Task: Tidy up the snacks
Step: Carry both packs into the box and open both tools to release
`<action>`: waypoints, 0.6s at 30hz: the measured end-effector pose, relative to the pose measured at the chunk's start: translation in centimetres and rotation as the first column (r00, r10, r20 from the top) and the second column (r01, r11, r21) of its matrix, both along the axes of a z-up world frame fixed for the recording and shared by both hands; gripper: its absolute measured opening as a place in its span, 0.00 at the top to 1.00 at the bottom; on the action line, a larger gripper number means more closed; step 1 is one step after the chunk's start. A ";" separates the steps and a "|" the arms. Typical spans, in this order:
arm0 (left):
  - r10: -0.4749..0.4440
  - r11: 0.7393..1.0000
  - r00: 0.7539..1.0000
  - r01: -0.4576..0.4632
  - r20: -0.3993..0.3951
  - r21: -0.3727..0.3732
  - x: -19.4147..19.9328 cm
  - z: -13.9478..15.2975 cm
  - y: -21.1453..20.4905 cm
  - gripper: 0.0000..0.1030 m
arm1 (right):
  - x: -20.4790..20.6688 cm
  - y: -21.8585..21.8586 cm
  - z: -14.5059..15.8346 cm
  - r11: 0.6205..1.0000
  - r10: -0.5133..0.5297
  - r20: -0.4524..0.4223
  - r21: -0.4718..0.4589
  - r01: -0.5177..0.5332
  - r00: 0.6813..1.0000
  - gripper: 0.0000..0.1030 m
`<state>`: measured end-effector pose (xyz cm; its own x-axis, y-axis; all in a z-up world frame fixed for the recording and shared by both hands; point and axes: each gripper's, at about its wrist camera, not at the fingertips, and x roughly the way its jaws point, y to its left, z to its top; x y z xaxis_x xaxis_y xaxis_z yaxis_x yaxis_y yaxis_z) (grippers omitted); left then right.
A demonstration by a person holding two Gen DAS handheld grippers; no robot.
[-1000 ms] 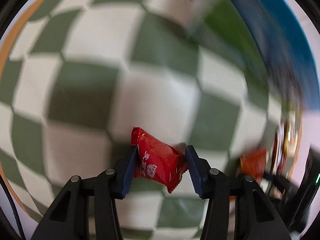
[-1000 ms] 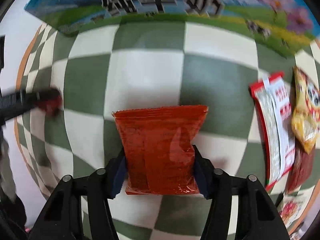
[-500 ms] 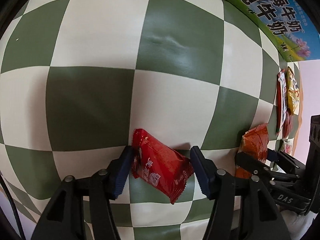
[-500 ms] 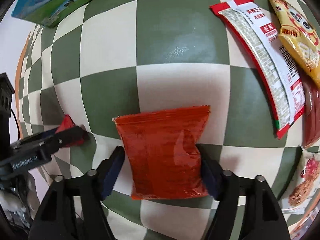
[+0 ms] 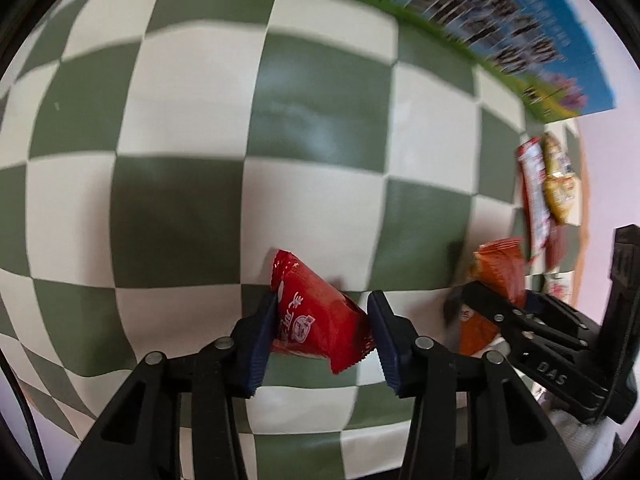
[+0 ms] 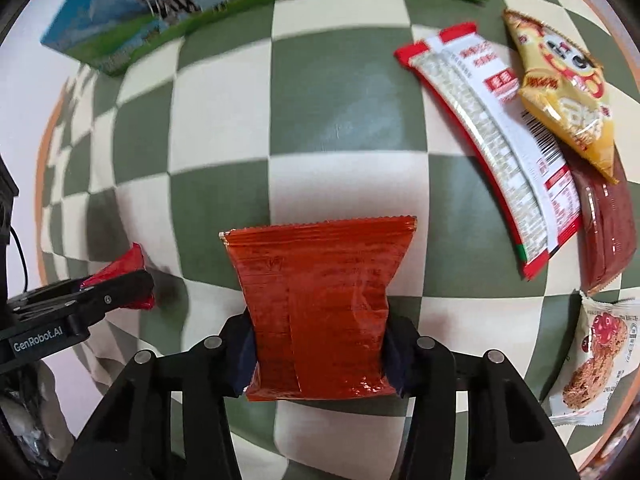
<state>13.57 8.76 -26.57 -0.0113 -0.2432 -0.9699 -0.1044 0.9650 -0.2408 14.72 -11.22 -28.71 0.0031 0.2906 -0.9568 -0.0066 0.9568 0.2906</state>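
My left gripper (image 5: 322,330) is shut on a small red candy packet (image 5: 316,312), held over the green-and-cream checkered cloth (image 5: 192,120). My right gripper (image 6: 320,354) is shut on an orange-red snack bag (image 6: 320,304), also above the cloth. Each gripper shows in the other's view: the right one with its bag (image 5: 500,280) at the left view's right edge, the left one with the candy (image 6: 120,272) at the right view's left edge.
A blue-and-green milk carton box (image 6: 200,4) lies along the far edge of the cloth. At the right lie a long red-and-white packet (image 6: 492,136), a yellow snack bag (image 6: 560,88), a dark red packet (image 6: 608,232) and a cookie packet (image 6: 596,356).
Both grippers have kept their packets and shifted over the cloth. The left view has swung so the box and the right gripper show more; the right view has tilted toward the box.
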 end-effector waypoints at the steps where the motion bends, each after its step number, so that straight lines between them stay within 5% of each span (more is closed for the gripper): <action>1: 0.003 1.000 1.000 -0.003 0.017 -0.011 0.0 1.2 0.4 0.59 | -0.1 -0.2 0.6 1.000 -0.008 0.009 0.015 0.008 1.000 0.49; 6: 0.029 0.995 0.994 -0.018 0.103 -0.103 2.2 7.5 1.5 0.59 | 0.5 -2.0 5.0 0.994 -0.052 0.090 0.098 0.043 0.995 0.49; 10: 0.018 0.986 0.974 0.020 0.224 -0.163 5.6 14.4 0.4 0.59 | 2.1 -4.6 11.7 0.986 -0.081 0.205 0.160 0.049 0.975 0.49; 15: -0.016 0.990 0.929 0.067 0.370 -0.125 12.3 20.2 -3.1 0.58 | 7.0 -5.2 19.9 0.984 -0.113 0.344 0.172 0.056 0.932 0.49; 18: -0.038 0.996 0.909 0.069 0.416 -0.060 15.7 22.4 -3.3 0.58 | 11.8 -3.8 21.1 0.991 -0.101 0.385 0.116 0.061 0.918 0.49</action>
